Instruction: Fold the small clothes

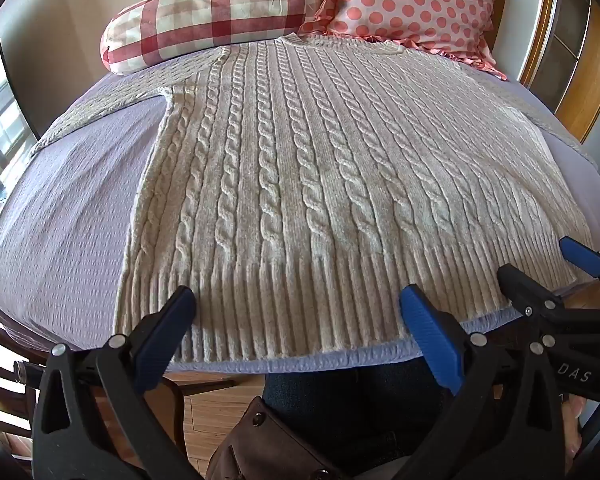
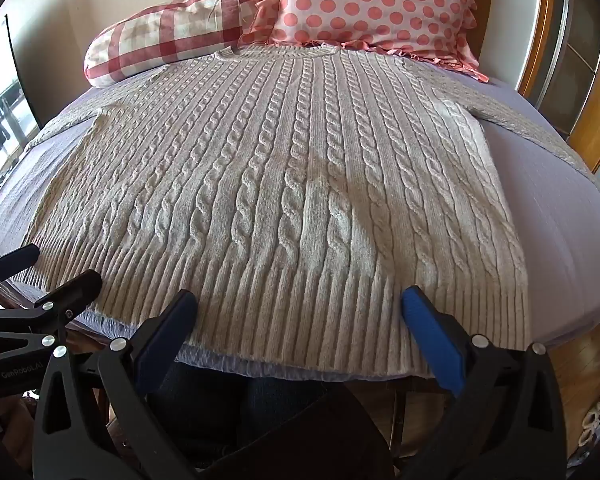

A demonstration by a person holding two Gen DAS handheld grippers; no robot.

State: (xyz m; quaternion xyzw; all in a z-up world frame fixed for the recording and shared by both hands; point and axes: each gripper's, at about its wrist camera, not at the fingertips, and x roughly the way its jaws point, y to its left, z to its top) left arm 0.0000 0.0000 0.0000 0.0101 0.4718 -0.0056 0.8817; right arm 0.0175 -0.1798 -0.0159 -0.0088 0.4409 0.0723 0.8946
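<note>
A cream cable-knit sweater point(image 1: 300, 168) lies flat on the lilac bed cover point(image 1: 68, 216), collar far, ribbed hem near the front edge, sleeves spread to both sides. It also shows in the right wrist view point(image 2: 284, 184). My left gripper point(image 1: 298, 300) is open and empty, hovering just over the hem's left half. My right gripper point(image 2: 300, 304) is open and empty over the hem's right half. The right gripper also shows in the left wrist view point(image 1: 548, 268), and the left gripper in the right wrist view point(image 2: 60, 268).
A red checked bolster point(image 1: 208, 12) and a pink polka-dot pillow point(image 1: 412, 0) lie against the wall beyond the collar. A wooden frame point(image 1: 580, 80) stands at the right. The person's legs point(image 1: 352, 408) and wooden floor are below the bed's front edge.
</note>
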